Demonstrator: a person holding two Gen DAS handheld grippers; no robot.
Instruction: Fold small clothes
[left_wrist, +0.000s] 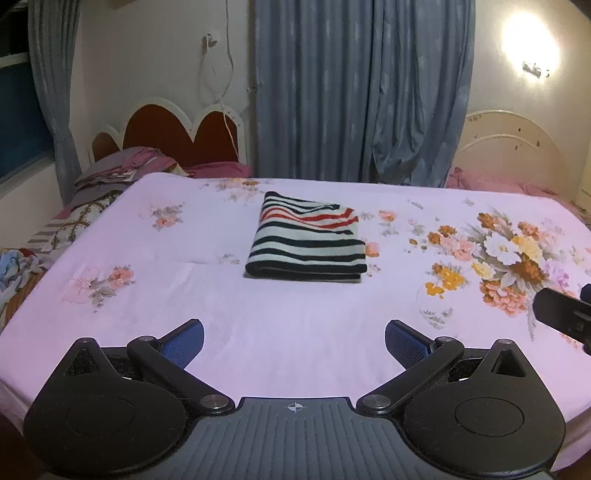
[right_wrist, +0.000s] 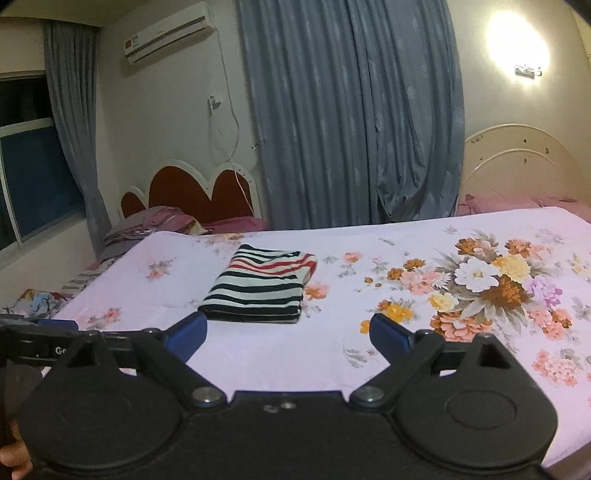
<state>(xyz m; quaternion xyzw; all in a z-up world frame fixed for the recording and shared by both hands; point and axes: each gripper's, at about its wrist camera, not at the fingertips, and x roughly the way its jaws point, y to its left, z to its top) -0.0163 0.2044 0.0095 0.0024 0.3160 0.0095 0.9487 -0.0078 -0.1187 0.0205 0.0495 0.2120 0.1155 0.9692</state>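
Note:
A small striped garment (left_wrist: 308, 240), white with black and red stripes, lies folded into a neat rectangle on the pink floral bed sheet (left_wrist: 258, 325). It also shows in the right wrist view (right_wrist: 262, 286). My left gripper (left_wrist: 294, 341) is open and empty, held back from the garment near the bed's front edge. My right gripper (right_wrist: 288, 334) is open and empty, to the right of the left one, with the garment just beyond its left fingertip (right_wrist: 188, 332). Part of the right gripper shows in the left wrist view (left_wrist: 561, 314).
A second bed with a red heart-shaped headboard (left_wrist: 166, 133) and piled bedding (left_wrist: 114, 173) stands at the back left. Blue curtains (left_wrist: 362, 88) hang behind. A cream headboard (left_wrist: 513, 147) is at the back right. Crumpled cloth (left_wrist: 18, 266) lies at the left edge.

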